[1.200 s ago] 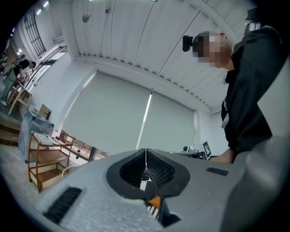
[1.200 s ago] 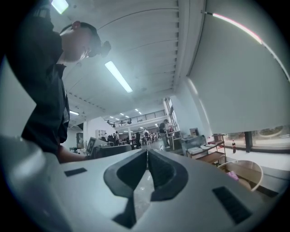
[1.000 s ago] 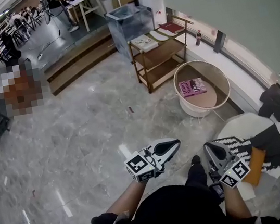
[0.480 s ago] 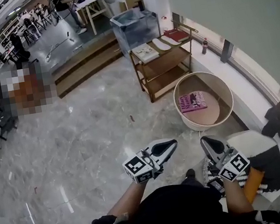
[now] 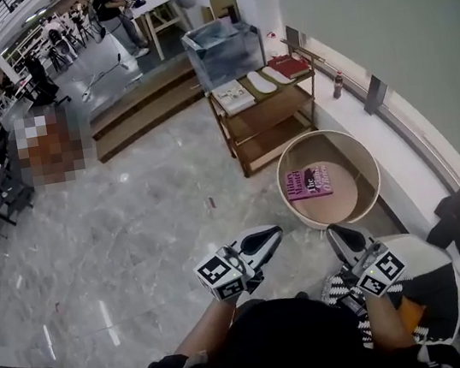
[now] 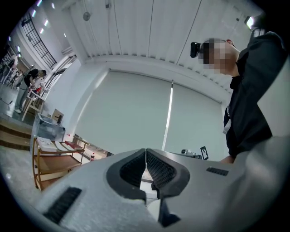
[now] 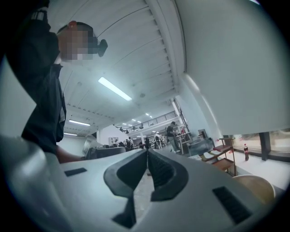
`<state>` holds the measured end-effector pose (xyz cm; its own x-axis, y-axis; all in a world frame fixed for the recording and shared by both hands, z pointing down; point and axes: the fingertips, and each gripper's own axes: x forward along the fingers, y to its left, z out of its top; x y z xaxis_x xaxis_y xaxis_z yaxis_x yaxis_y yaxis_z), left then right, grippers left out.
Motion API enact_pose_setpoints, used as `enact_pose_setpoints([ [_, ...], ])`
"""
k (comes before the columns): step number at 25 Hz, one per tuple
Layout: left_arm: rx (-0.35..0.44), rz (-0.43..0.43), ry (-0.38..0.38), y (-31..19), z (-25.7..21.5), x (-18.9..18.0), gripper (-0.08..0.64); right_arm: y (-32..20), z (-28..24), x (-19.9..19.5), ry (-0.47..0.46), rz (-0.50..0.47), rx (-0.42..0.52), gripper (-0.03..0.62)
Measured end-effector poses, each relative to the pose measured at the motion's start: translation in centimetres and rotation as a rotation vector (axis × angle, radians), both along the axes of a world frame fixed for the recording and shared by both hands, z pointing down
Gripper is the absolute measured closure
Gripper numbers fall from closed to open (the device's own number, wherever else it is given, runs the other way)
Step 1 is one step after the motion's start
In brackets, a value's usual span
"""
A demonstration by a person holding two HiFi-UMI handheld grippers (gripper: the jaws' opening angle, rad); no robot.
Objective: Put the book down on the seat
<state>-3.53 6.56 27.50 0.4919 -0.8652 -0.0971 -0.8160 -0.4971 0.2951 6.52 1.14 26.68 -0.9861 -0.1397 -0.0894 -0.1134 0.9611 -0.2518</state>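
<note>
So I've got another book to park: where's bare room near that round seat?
The round seat is bare right of the pink book. The wooden cart has a middle shelf that looks bare; its top is crowded with books. The marble floor left of the cart is open.

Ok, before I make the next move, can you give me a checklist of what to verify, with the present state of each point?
1. Book is on the round seat: ok, it lies flat inside.
2. Left gripper is empty: ok, jaws shut on nothing.
3. Right gripper is empty: ok, jaws shut on nothing.
4. Book is free of the seat's wall: cannot tell.
5. Shelf stands apart from the seat: ok.
</note>
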Motion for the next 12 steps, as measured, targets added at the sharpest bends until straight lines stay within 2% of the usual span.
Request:
enact_pose_setpoints([
  [6,-0.032,-0.029,-0.015,-1.5,0.6,0.3,0.535,-2.4,1.1,0.7,-0.019,-0.002,-0.021,0.561],
  [12,-0.034,-0.021,-0.03,-2.8,1.5,0.0,0.535,-3.9,1.7,0.6,-0.009,-0.001,-0.034,0.563],
])
